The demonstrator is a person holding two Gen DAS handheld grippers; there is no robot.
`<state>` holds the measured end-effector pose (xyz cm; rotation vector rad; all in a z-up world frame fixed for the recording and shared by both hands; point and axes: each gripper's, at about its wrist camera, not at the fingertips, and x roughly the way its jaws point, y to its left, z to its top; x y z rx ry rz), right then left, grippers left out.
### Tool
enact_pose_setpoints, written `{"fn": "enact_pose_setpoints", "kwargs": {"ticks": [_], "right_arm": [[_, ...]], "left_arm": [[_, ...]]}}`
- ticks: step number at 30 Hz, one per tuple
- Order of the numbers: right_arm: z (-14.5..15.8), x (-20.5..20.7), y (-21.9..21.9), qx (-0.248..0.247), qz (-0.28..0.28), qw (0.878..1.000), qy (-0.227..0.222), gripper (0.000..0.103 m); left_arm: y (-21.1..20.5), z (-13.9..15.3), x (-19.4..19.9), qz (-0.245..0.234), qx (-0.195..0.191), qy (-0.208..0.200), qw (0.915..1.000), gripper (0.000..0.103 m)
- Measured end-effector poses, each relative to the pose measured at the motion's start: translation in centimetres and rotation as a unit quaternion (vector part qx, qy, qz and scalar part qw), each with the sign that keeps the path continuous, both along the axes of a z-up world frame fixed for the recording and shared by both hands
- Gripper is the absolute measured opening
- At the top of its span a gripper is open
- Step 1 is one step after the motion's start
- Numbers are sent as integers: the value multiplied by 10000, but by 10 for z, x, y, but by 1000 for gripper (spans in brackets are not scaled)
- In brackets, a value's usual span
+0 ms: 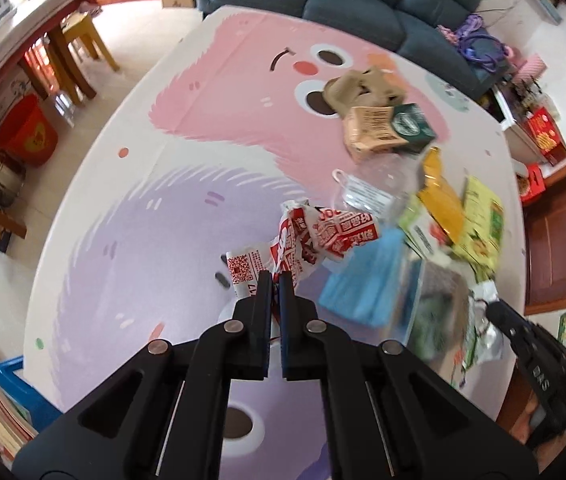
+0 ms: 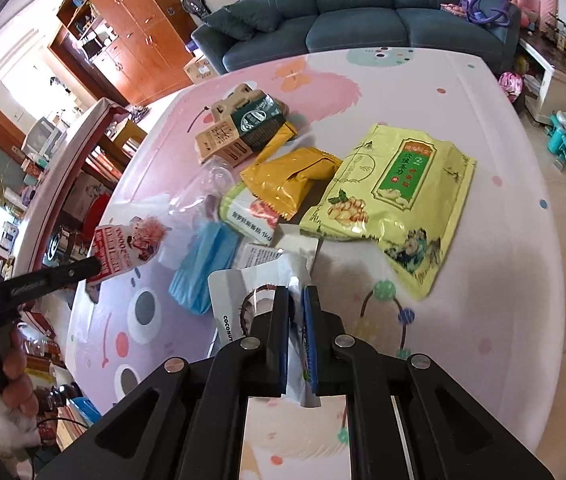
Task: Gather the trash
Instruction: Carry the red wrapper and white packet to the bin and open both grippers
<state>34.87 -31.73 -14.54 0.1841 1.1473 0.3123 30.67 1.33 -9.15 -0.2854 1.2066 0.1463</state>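
My left gripper [image 1: 277, 276] is shut on a crumpled red and white wrapper [image 1: 307, 240], held just above the table; the same wrapper [image 2: 123, 246] shows at the left gripper's tip in the right wrist view. My right gripper [image 2: 295, 292] is shut on a white coconut pouch [image 2: 243, 284], its foil side [image 1: 483, 320] seen at the right of the left wrist view. Loose on the table lie a blue face mask [image 2: 205, 262], a yellow-green herb bag [image 2: 395, 200], a yellow wrapper [image 2: 291, 180], a clear plastic cup [image 2: 207, 188] and a brown and green carton [image 2: 239, 132].
The round table [image 1: 131, 216] wears a pink and purple cartoon cloth. A dark blue sofa [image 2: 363, 8] stands beyond its far edge. A red bucket [image 1: 29, 132] and wooden stools [image 1: 79, 48] sit on the floor at the left. A hand [image 2: 15, 376] holds the left gripper's grip.
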Motion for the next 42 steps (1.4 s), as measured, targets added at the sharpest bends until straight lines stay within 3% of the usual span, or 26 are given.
{"fn": "enact_pose_setpoints", "kwargs": {"ticks": [5, 15, 23, 29, 35, 42], "right_arm": [[18, -31, 6, 59, -203, 9996, -166, 7], [41, -130, 50, 206, -534, 9978, -333, 7], [58, -220, 100, 228, -650, 9960, -565, 7], [59, -295, 132, 235, -752, 9954, -548, 7], [40, -357, 150, 178, -727, 9971, -147, 7], [5, -390, 150, 88, -696, 9967, 398, 7]], "left_arm": [[0, 35, -38, -306, 20, -293, 9991, 1], [24, 88, -129, -939, -72, -763, 9926, 1], [45, 113, -224, -1662, -4, -1102, 9799, 1], [54, 110, -293, -2207, 33, -1147, 9686, 1], [53, 92, -350, -2633, 14, -989, 9596, 1], [39, 50, -386, -2856, -132, -588, 9565, 1]]}}
